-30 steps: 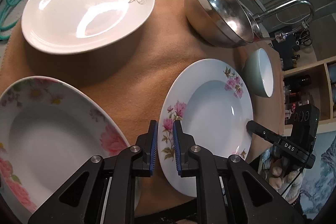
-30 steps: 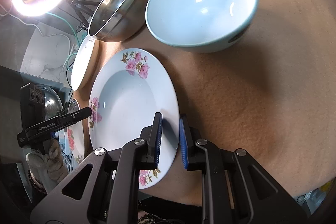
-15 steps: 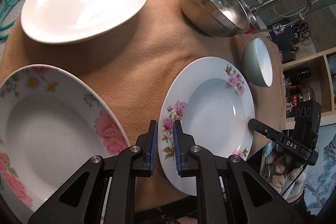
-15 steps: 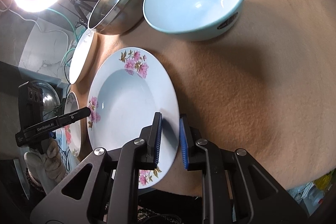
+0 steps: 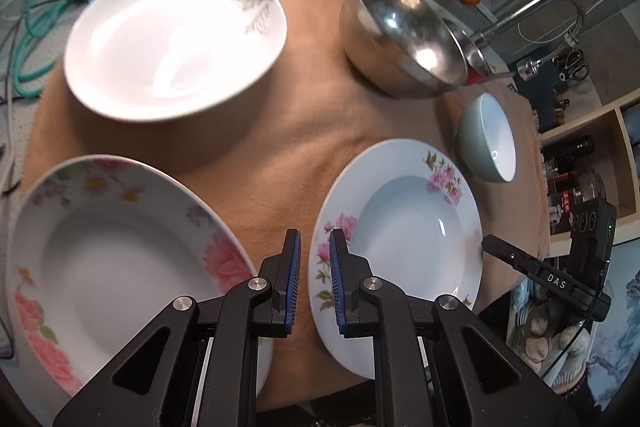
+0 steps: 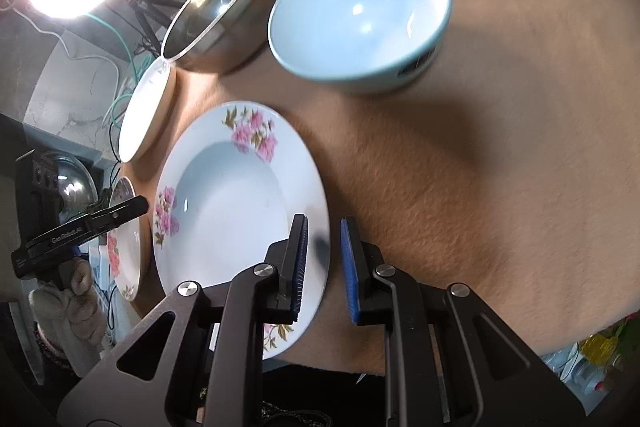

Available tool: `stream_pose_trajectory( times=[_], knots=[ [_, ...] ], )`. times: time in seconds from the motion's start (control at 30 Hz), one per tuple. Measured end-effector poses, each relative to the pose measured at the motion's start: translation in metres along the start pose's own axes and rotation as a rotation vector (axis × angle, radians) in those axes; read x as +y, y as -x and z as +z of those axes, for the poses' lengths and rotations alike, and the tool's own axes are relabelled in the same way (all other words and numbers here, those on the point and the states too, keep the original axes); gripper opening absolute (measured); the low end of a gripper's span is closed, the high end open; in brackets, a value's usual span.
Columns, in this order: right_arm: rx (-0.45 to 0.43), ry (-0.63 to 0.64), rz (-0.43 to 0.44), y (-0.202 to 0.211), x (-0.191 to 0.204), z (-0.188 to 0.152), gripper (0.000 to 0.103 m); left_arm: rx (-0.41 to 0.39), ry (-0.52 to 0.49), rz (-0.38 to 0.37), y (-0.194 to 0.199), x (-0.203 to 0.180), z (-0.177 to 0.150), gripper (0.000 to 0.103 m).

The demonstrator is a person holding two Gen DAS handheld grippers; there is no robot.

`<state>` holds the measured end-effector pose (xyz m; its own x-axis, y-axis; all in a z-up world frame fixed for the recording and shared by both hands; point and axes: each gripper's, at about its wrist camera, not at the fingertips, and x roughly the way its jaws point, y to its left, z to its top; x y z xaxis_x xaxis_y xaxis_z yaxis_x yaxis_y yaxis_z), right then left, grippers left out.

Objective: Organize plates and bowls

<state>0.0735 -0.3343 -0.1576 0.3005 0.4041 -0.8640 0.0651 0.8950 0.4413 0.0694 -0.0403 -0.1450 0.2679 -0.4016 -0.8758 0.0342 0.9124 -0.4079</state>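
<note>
Plates and bowls lay on the tan-clothed surface. The pink-flowered plate sat near the front edge, a steel bowl and a blue bowl beyond it. The left hand-held gripper straddled its left rim, the right hand-held gripper its right rim, both nearly closed, gripping nothing.

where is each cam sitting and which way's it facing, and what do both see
Left wrist: rides the left gripper, angled down over the tan cloth; its jaws straddle the left rim of the pink-flowered plate; the right gripper shows too.
Right wrist: rides the right gripper, angled down; its jaws straddle that plate's right rim; the left gripper and a gloved hand show at left.
Shared: that plate, steel bowl, light blue bowl.
</note>
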Motion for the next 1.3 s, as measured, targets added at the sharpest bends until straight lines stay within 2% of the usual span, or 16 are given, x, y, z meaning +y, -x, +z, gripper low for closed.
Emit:
stream_pose_trajectory(
  times=[0.17,0.27,0.37,0.5,0.63,0.83,1.07,1.3],
  knots=[
    [-0.062,0.049,-0.024,0.018,0.016,0.006,0.017,-0.100,0.036,0.011,0.036,0.016,0.001,0.014],
    [-0.078,0.109,-0.007,0.023,0.037,0.010,0.022,-0.169,0.090,0.037,0.059,0.033,-0.005,0.014],
    [-0.073,0.175,0.031,0.021,0.062,0.010,0.033,-0.226,0.159,0.079,0.076,0.055,-0.016,0.014],
    [-0.032,0.267,0.079,0.005,0.099,0.009,0.034,-0.275,0.248,0.150,0.093,0.087,-0.035,0.014],
    [0.025,0.337,0.125,-0.017,0.132,0.006,0.034,-0.291,0.346,0.176,0.102,0.116,-0.056,0.014],
    [0.105,0.436,0.166,-0.051,0.174,0.001,0.034,-0.288,0.439,0.183,0.106,0.142,-0.083,0.014],
    [0.191,0.464,0.183,-0.087,0.197,-0.004,0.034,-0.264,0.498,0.142,0.101,0.158,-0.098,0.014],
    [0.222,0.486,0.178,-0.104,0.209,-0.007,0.034,-0.234,0.532,0.093,0.091,0.166,-0.100,0.014]
  ],
)
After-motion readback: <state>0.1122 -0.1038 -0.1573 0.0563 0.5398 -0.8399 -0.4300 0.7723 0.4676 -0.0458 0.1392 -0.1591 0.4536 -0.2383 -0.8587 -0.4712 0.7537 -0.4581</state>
